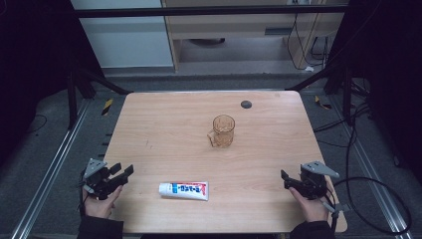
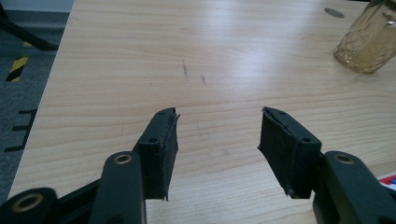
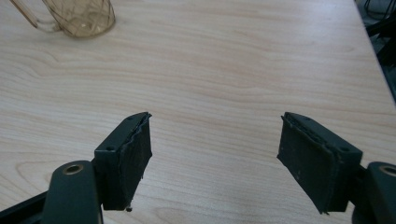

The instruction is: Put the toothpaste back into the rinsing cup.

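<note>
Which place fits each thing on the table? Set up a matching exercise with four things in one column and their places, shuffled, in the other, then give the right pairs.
Things
1. glass mug
2. toothpaste tube
3. left gripper
4. round dark disc

Places
A. lying flat near the table's near edge, between the two grippers
B. at the far edge of the table, beyond the mug
C. at the near left corner, open over bare wood
D. upright near the middle of the table

Pairs: 1-D, 2-A, 3-C, 4-B
</note>
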Demonstrator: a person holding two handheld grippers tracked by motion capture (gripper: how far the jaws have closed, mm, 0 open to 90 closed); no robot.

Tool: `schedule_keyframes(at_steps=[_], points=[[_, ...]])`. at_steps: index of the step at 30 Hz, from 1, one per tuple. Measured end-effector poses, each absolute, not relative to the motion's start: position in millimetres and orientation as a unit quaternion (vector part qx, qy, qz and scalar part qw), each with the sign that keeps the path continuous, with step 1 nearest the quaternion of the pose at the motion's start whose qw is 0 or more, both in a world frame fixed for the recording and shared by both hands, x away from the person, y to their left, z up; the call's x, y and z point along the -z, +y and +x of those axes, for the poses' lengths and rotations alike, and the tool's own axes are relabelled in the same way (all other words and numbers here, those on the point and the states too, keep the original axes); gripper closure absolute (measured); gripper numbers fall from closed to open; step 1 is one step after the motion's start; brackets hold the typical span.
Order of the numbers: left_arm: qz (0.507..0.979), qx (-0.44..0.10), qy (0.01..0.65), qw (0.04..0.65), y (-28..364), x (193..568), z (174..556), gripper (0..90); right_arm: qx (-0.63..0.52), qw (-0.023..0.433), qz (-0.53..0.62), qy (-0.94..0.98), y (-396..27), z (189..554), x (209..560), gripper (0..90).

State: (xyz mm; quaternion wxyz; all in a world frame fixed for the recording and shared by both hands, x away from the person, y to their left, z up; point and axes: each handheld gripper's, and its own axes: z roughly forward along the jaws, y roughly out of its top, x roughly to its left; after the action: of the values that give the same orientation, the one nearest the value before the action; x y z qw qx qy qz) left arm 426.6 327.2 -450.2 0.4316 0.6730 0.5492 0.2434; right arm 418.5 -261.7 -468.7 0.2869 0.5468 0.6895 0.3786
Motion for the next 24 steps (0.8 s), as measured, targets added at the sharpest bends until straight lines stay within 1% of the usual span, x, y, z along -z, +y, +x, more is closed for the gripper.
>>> schedule_keyframes(at_steps=[2, 3, 4, 7, 8, 9, 10, 11, 15, 18, 20, 24], points=[[0.678, -0.240, 0.546, 0.430, 324.9, 448.3, 426.1, 50.1, -0.381, 0.287, 0.542, 0.692, -260.2, 416.2, 466.2, 24.4], [0.684, -0.237, 0.543, 0.427, 322.7, 447.1, 425.8, 50.1, -0.381, 0.287, 0.542, 0.692, -260.2, 416.2, 466.2, 24.4], [0.688, -0.234, 0.539, 0.425, 320.4, 446.2, 425.6, 52.0, -0.380, 0.288, 0.541, 0.692, -259.5, 415.5, 465.4, 24.3], [0.704, -0.223, 0.526, 0.422, 312.9, 443.4, 425.2, 58.7, -0.385, 0.281, 0.539, 0.694, -256.4, 414.4, 464.0, 24.6], [0.709, -0.218, 0.522, 0.422, 310.2, 442.7, 425.1, 63.3, -0.382, 0.280, 0.535, 0.699, -253.8, 414.2, 463.2, 25.1], [0.714, -0.216, 0.517, 0.420, 307.6, 441.9, 424.9, 63.3, -0.382, 0.280, 0.535, 0.699, -253.8, 414.2, 463.2, 25.1], [0.718, -0.213, 0.513, 0.419, 304.8, 441.2, 424.8, 66.6, -0.386, 0.282, 0.532, 0.699, -251.3, 413.2, 461.9, 26.1], [0.722, -0.211, 0.510, 0.417, 302.3, 440.4, 424.6, 66.6, -0.386, 0.282, 0.532, 0.699, -251.3, 413.2, 461.9, 26.1], [0.736, -0.202, 0.497, 0.414, 293.4, 437.7, 423.7, 73.7, -0.392, 0.282, 0.527, 0.700, -248.1, 411.4, 458.4, 26.2], [0.741, -0.197, 0.491, 0.413, 287.8, 435.9, 423.4, 76.1, -0.391, 0.281, 0.527, 0.700, -247.2, 411.1, 458.6, 26.2], [0.745, -0.196, 0.488, 0.411, 284.4, 434.4, 424.1, 79.8, -0.391, 0.278, 0.527, 0.702, -246.0, 411.4, 459.1, 26.4], [0.754, -0.191, 0.478, 0.408, 277.0, 433.5, 426.2, 84.3, -0.394, 0.280, 0.526, 0.700, -244.5, 411.9, 458.2, 27.3]])
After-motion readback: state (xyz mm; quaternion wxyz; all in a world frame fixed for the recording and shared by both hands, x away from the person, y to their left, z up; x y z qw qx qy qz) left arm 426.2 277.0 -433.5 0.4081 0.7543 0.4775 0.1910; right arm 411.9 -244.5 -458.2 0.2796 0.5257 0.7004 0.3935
